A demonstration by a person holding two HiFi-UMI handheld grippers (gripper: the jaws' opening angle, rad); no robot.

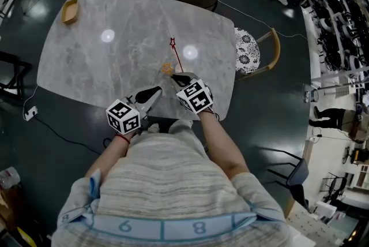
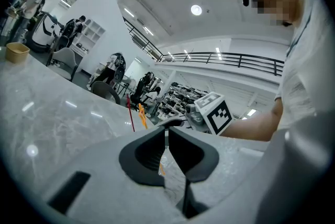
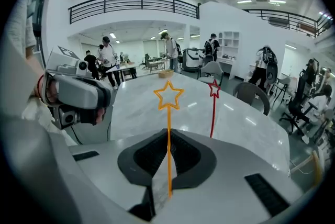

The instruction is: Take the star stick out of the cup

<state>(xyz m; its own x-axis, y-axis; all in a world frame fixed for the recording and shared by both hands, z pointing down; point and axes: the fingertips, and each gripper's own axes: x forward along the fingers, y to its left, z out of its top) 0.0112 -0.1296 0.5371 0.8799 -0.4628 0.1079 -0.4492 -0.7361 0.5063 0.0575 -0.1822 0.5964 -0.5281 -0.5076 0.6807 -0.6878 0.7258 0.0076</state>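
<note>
Our right gripper [image 3: 168, 133] pinched the thin orange star-topped stick [image 3: 168, 96] over the near edge of the grey marble table [image 3: 138, 100]. A red star-topped stick [image 3: 213, 110] was just beyond it. Our left gripper [image 2: 166, 130] was closed on nothing.

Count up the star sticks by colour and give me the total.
orange star stick: 1
red star stick: 1
Total: 2
</note>
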